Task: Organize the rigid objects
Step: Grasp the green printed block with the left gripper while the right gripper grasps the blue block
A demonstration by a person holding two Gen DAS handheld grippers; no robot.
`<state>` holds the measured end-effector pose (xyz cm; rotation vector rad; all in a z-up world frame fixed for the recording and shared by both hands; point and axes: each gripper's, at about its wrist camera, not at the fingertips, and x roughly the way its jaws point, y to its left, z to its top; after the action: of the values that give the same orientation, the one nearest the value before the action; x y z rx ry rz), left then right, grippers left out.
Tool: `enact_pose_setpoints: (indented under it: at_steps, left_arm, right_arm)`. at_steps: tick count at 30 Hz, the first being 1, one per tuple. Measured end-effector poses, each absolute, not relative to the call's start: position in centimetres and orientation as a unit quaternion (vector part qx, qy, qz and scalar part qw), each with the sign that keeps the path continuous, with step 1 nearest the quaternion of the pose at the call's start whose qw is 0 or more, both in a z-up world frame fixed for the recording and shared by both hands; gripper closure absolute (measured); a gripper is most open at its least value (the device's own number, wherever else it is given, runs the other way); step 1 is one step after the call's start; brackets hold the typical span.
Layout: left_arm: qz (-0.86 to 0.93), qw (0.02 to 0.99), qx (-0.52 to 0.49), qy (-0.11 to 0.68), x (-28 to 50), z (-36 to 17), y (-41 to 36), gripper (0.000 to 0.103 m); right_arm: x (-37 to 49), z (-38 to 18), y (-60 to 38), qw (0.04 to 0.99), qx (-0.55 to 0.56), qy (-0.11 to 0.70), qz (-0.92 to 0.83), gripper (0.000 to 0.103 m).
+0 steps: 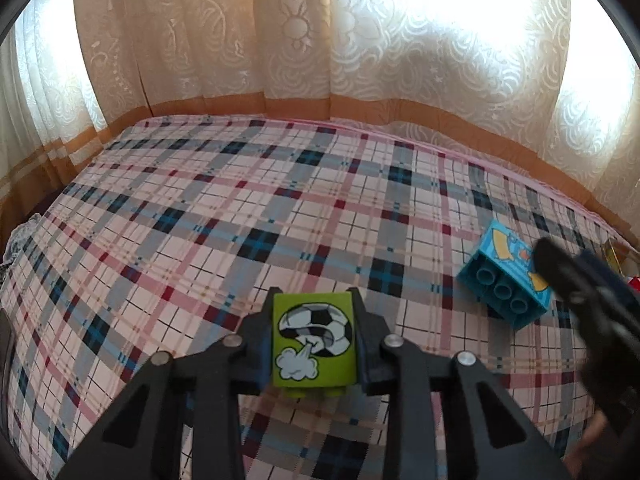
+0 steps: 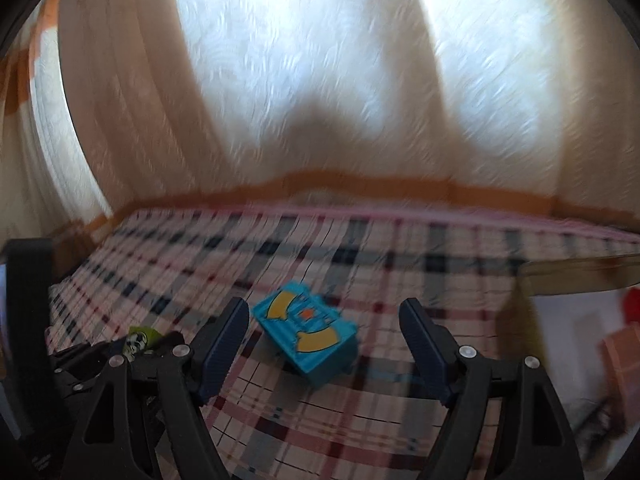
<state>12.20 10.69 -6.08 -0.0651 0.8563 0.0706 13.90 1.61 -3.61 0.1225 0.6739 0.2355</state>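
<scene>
A lime green toy block (image 1: pixel 313 342) with a football picture sits between the fingers of my left gripper (image 1: pixel 316 300), which is shut on it just above the plaid bedcover. A blue toy block (image 1: pixel 506 276) with yellow arcs lies tilted on the bedcover to the right, its hollow underside facing me in the left wrist view. My right gripper (image 2: pixel 324 312) hovers open just before the blue block (image 2: pixel 308 334), its fingers apart on either side and not touching. The right gripper also shows as a dark blur (image 1: pixel 580 280) beside that block. The green block (image 2: pixel 140 338) appears at the lower left.
The plaid bedcover (image 1: pixel 240 220) spreads far to the left and back. Lace curtains (image 1: pixel 280 40) with an orange band hang behind the bed. At the right edge lie a clear container rim (image 2: pixel 580 276) and blurred red and orange items (image 2: pixel 628 308).
</scene>
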Motion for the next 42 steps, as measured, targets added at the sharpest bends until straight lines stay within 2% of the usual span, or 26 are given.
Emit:
enact_pose_setpoints:
  at_steps: [6,8,11,19,31,42]
  left_arm:
    - [0.056,0.909,-0.025,0.413,12.4,-6.0,11.2,0.073]
    - [0.064,0.909,-0.027,0.41,12.4,-5.9,11.5,0.073]
    - [0.068,0.908,-0.029,0.412,12.4,-6.0,11.6,0.073]
    - [0.07,0.911,-0.034,0.405,12.2,-6.1,11.6,0.073]
    - [0.068,0.944,-0.006,0.323,9.3,-4.0,10.3,0.073]
    - [0.069,0.957,-0.002,0.28,7.3,-2.9,9.7,0.073]
  right_arm:
    - [16.6,-5.7,2.5,0.904,0.06,0.398,0.144,0.023]
    - [17.0,-6.2,2.7,0.896,0.058,0.415,0.145,0.027]
    - [17.0,-6.1,3.5,0.899,0.032,0.417,0.132,0.038]
    - [16.1,-5.8,4.0,0.907,0.002,0.409,0.1,0.041]
    - [8.7,-1.5,0.7,0.973,0.053,0.222,0.04,0.041]
    - [4.6,-0.9,0.1,0.983,0.053,0.173,0.027,0.041]
